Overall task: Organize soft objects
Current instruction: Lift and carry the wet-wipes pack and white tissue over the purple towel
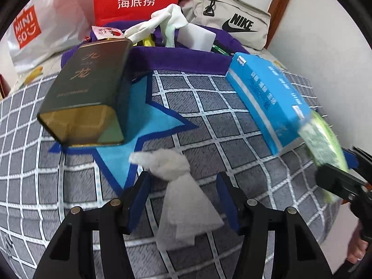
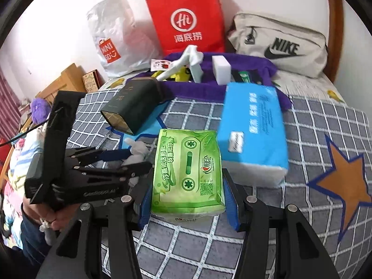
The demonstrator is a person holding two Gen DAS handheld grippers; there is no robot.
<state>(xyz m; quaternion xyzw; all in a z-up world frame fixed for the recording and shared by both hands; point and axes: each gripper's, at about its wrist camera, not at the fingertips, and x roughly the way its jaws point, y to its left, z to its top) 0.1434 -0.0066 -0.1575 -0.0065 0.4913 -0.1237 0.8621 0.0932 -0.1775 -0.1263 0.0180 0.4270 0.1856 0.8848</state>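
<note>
A crumpled white tissue (image 1: pixel 176 181) lies on the grey checked bed cover (image 1: pixel 209 107). My left gripper (image 1: pixel 182 174) stands open around it, and the blue pads on both sides stay clear of the paper. The right wrist view shows that gripper (image 2: pixel 139 159) from the side, with the tissue (image 2: pixel 136 148) at its tips. My right gripper (image 2: pixel 187 174) is shut on a green pack of tissues (image 2: pixel 188 169), one pad against each long side. In the left wrist view this pack (image 1: pixel 323 139) hangs at the right edge in the right gripper (image 1: pixel 341 162).
A blue tissue pack (image 2: pixel 253 134) lies beside the green one. A dark tin box (image 1: pixel 86 90) lies on its side at the left. Behind them a purple fabric bin (image 1: pixel 176 58) holds white cloth and a white block. A red bag (image 2: pixel 186 21), a white plastic bag and a beige bag stand against the wall.
</note>
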